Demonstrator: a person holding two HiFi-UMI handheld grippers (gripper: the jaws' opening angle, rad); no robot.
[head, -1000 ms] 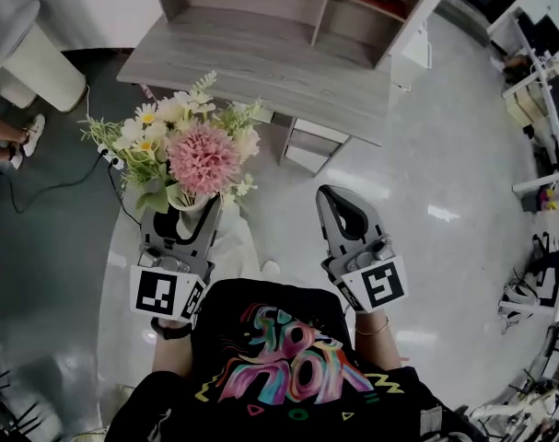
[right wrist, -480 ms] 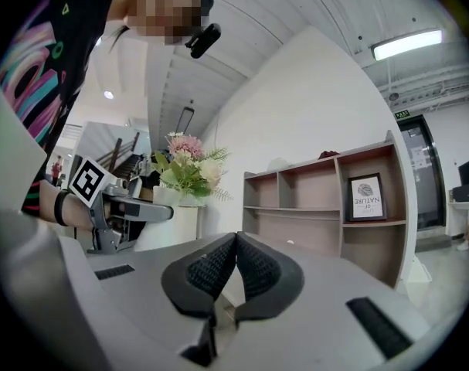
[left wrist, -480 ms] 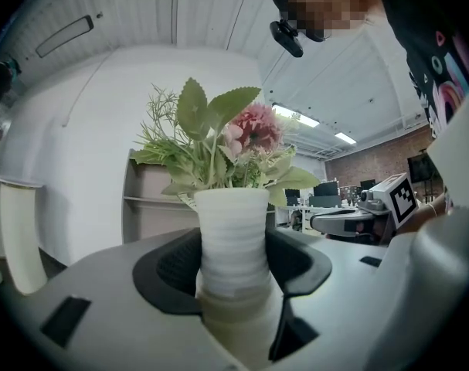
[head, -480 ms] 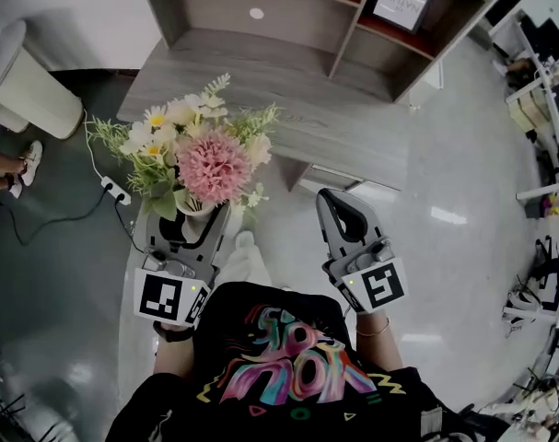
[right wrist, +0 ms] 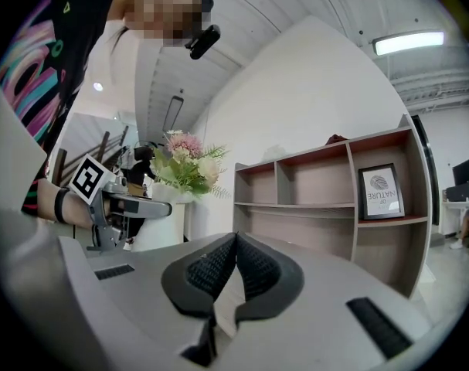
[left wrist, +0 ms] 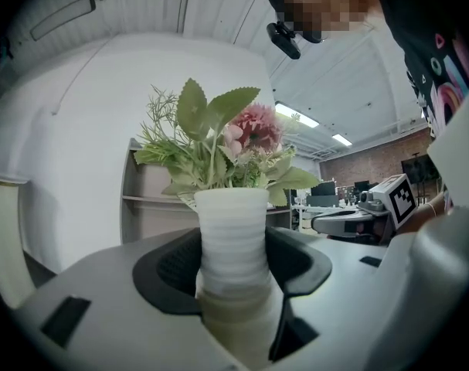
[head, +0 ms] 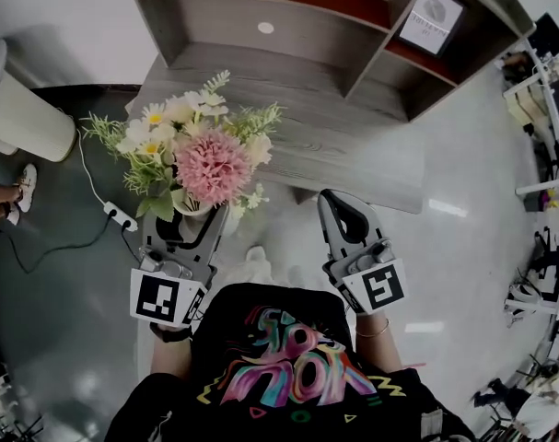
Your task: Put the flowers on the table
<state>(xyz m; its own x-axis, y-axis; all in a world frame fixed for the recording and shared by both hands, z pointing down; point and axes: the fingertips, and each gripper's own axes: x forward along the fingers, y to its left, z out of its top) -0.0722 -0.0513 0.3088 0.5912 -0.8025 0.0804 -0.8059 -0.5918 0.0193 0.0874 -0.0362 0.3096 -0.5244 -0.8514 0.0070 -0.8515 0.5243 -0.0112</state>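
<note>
- Got the left gripper [left wrist: 234, 267] clamped wide around a ribbed white vase [left wrist: 232, 222], pads pressing on both sides, vase upright.
- Can see the flowers [head: 205, 155] sitting in that vase: pink bloom in the middle, small white ones and greenery around it. Carried in the air, not resting on anything yet.
- Over on the right gripper [right wrist: 235, 242], finding the jaws pinched together with nothing in them. Just along for the ride, beside the left one and apart from it.
- Compared with a second ago: same grip, same wide spread, both grippers parked in the same spots in front of the body.
- Noticing the table [head: 353, 155] sitting lower in the head view than before, with the flowers now overlapping its near part. Also more of the shelf [head: 307, 21] and its framed picture [head: 431, 18] showing. Reads as walking up to it.
- Can't tell whether the vase is over the wood yet or just short of it.
- For the task: looks like nearly the end of the carry, set-down not started. Probably needs a reach over the bare wood, a lower till the base sits flat, then letting go.
- Worth watching that top-heavy bunch: could tip if released tilted or too near the edge.
</note>
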